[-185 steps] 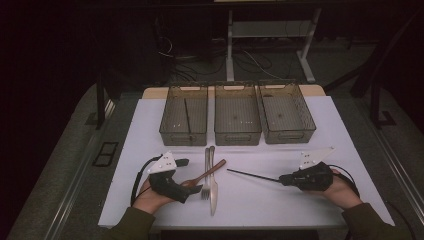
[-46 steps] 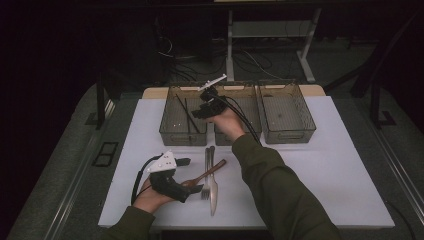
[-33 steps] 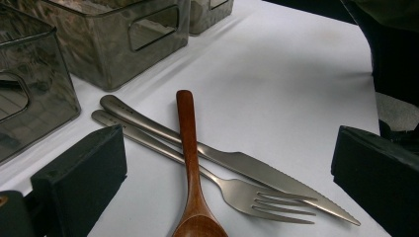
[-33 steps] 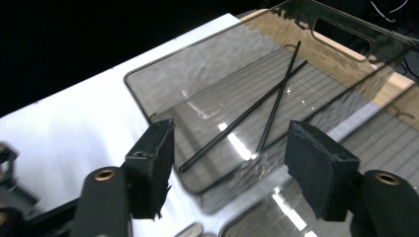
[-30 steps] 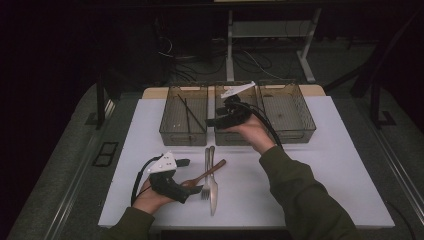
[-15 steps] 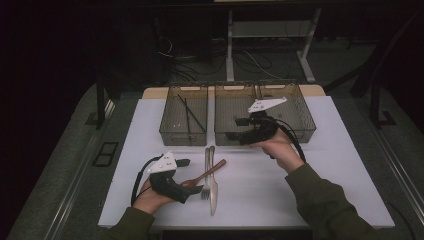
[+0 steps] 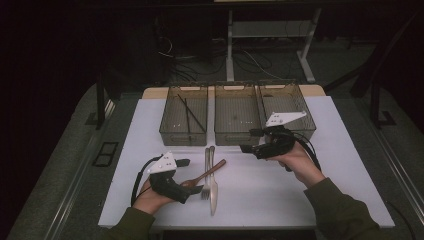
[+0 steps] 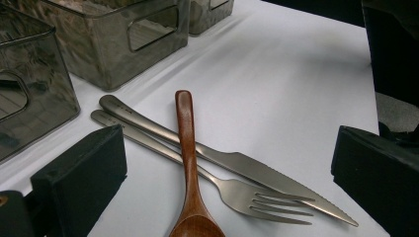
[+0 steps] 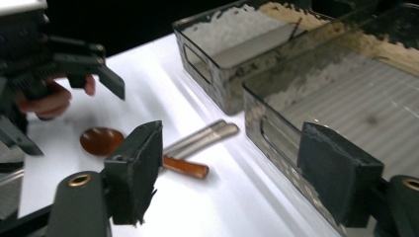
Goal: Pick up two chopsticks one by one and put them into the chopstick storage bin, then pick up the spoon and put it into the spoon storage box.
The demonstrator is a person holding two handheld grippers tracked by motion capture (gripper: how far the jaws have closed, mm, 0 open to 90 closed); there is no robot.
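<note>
One pair of black chopsticks (image 7: 190, 114) is already lying in the left bin (image 7: 183, 131) at the desk's far edge as we are bringing the empty, wide-open right gripper (image 7: 248, 143) toward the wooden spoon (image 7: 207, 172), fork (image 7: 205, 176) and knife (image 7: 213, 180) near the front edge, the left gripper (image 7: 192, 176) waiting wide open around them.

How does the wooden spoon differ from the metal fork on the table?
The wooden spoon is brown with a rounded bowl; the fork is grey metal with tines. The spoon lies slanted across the fork, while the fork lies parallel beside the knife. Both rest flat on the white table.
</note>
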